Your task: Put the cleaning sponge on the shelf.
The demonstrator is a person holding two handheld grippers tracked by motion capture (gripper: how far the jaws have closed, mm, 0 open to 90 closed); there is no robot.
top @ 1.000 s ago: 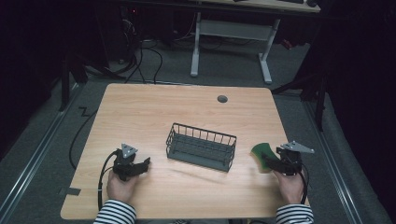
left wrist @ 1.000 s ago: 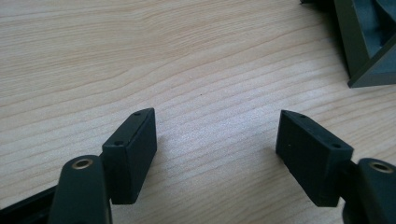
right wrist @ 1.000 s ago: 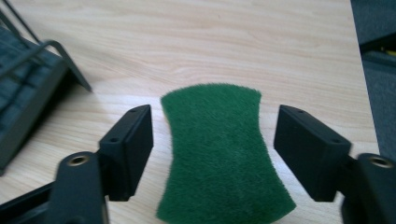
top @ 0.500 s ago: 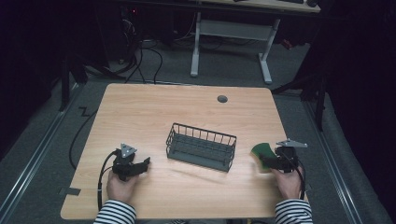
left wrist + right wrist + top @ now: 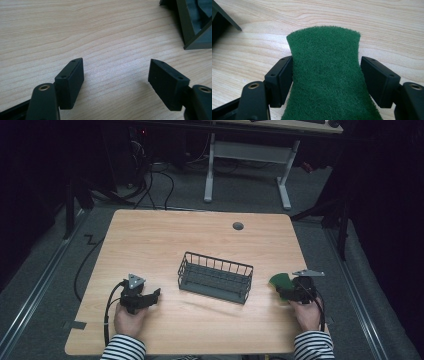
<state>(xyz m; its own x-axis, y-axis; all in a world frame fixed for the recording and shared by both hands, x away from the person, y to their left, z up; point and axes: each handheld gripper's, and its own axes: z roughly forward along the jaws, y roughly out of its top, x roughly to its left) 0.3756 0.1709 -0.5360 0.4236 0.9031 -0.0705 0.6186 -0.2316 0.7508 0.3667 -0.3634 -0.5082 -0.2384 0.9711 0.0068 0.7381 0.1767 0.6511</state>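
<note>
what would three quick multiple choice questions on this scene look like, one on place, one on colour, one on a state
1. Where does the wire basket stand?
A. near the middle of the table
B. on the floor
C. at the table's far left corner

2. What colour is the scouring pad?
A. yellow
B. green
C. white

3. How is the left gripper?
A. shut on the pad
B. shut on the basket's rim
C. open, with bare table between its jaws

Answers:
1. A, since the high view shows the basket between the two hands, about mid-table.
2. B, since the right gripper view shows a dark green pad between the jaws of the right gripper, its edges pinched in where both press it.
3. C, since the left gripper view shows the jaws wide apart with only wood grain between them.
</note>
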